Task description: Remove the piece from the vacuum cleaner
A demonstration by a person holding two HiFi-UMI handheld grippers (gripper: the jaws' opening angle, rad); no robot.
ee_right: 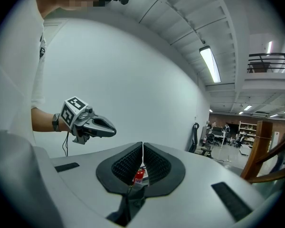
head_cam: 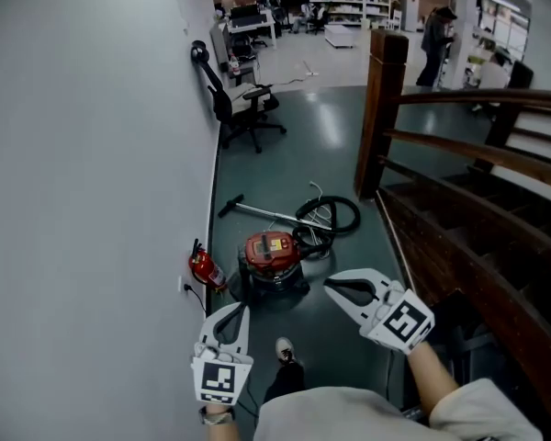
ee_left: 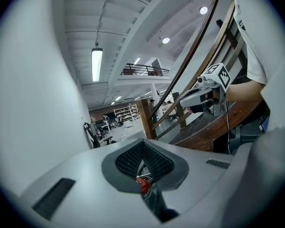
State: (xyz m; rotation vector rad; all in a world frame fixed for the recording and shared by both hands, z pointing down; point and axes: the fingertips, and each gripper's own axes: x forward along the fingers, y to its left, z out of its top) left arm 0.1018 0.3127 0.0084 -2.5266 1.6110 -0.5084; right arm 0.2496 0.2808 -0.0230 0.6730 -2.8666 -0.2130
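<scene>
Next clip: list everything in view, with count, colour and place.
vacuum cleaner: one, red and black, floor by the wall
hose: one, black, coiled beyond the vacuum cleaner
wand: one, metal, floor beside the hose
fire extinguisher: one, red, against the wall
office chair: one, black, further along the wall
stair railing: one, brown wood, right side
bystander: one, dark clothes, far background
left gripper: one, white, lower left, shut, empty
right gripper: one, white, lower right, shut, empty

The left gripper (head_cam: 244, 309) and right gripper (head_cam: 330, 287) have pale grey shells, dark ribbed fingers (ee_right: 121, 167) and a cube (head_cam: 404, 322) with black-and-white square markers. The person wears a light short-sleeved T-shirt (head_cam: 349, 416), a dark wristwatch (ee_right: 55, 122), dark trousers (head_cam: 280, 381) and a pale shoe (head_cam: 284, 348). A thin black cable (ee_right: 65, 144) hangs beneath the left gripper.
</scene>
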